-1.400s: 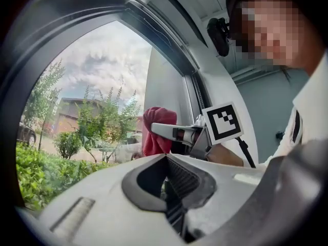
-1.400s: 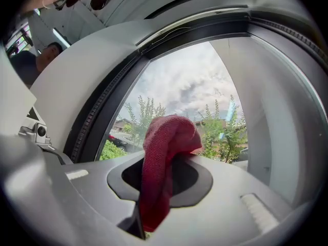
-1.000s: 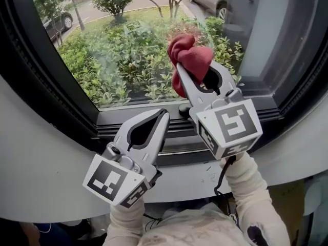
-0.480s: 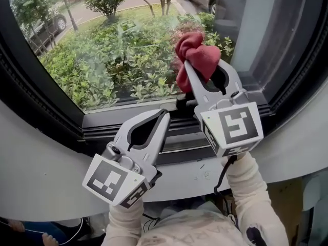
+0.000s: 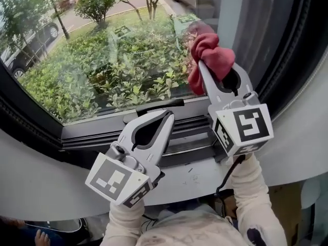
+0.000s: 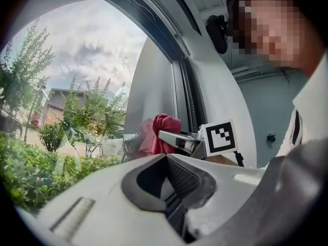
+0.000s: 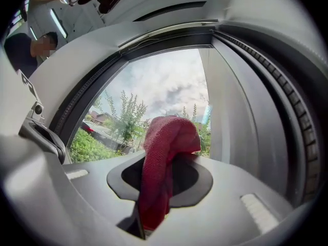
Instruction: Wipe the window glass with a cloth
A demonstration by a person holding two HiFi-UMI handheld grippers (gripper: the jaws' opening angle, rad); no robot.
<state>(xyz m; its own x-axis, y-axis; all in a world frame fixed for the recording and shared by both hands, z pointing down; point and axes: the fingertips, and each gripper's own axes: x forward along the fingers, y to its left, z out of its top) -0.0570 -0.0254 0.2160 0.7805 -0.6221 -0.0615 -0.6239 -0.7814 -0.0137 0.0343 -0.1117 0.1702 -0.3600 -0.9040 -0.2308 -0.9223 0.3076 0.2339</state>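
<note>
Right gripper (image 5: 201, 66): the jaws are pinched on the red cloth (image 5: 211, 54). In the right gripper view the cloth runs up between them and bunches into a fold over their tips.

Cloth position: upper right of the head view, with the bunched end against the window glass (image 5: 102, 50) in its lower right corner. It sits just beside the grey upright of the window frame (image 5: 228, 14).

Left gripper (image 5: 167, 115): the jaws are pressed together with nothing between them. It sits low and centre in the head view, with its tip over the bottom rail (image 5: 97, 131) of the frame. It is apart from the cloth and the pane.

A black handle (image 5: 154, 105) lies along the bottom rail just above the left gripper's tip. The pale sill (image 5: 46, 188) curves across the lower left.

Through the glass I note green shrubs (image 5: 66, 81) and a parked car (image 5: 31, 37) at the upper left.
</note>
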